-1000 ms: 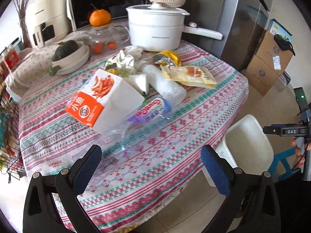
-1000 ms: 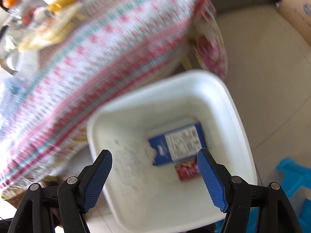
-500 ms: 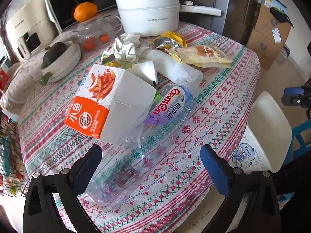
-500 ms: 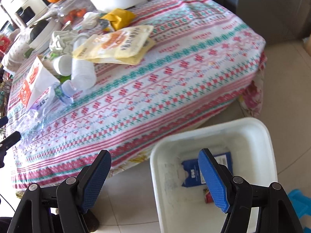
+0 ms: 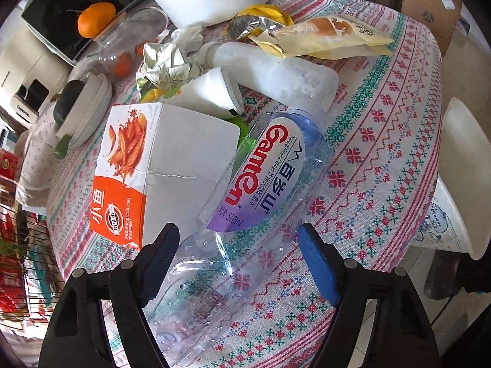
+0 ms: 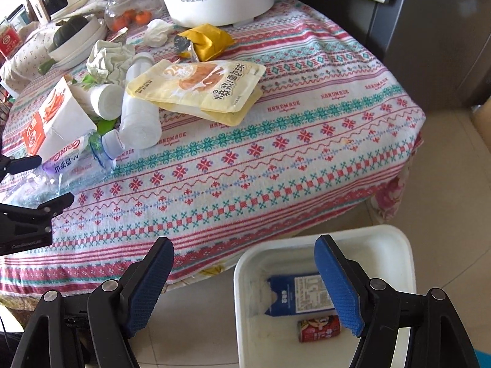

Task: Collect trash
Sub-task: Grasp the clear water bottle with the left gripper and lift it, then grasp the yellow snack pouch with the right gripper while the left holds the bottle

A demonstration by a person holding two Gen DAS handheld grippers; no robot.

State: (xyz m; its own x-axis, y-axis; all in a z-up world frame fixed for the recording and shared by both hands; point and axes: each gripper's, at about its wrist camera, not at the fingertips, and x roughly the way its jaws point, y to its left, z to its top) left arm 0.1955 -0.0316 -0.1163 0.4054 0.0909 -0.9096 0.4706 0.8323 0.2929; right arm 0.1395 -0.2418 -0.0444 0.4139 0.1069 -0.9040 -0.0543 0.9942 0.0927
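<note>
The left claw [image 5: 237,254] is down over the clear water bottle [image 5: 245,214], which lies on its side on the patterned table [image 5: 383,153]. Its jaws are closing, the bottle's lower body sits between them, and the pads aren't pressing on it yet. Just left of the bottle leans an orange and white box [image 5: 147,168], touching it. Behind those sit a white cup [image 5: 211,95], a frosted white bottle [image 5: 276,73], crumpled paper [image 5: 165,61] and a yellow pouch [image 5: 328,36]. Over on the right, the right claw [image 6: 244,282] hangs with jaws apart and nothing in them, above the table's near edge and the white bin [image 6: 396,245] on the floor. In the bin lie a blue carton [image 6: 297,294] and a small red can [image 6: 319,328].
</note>
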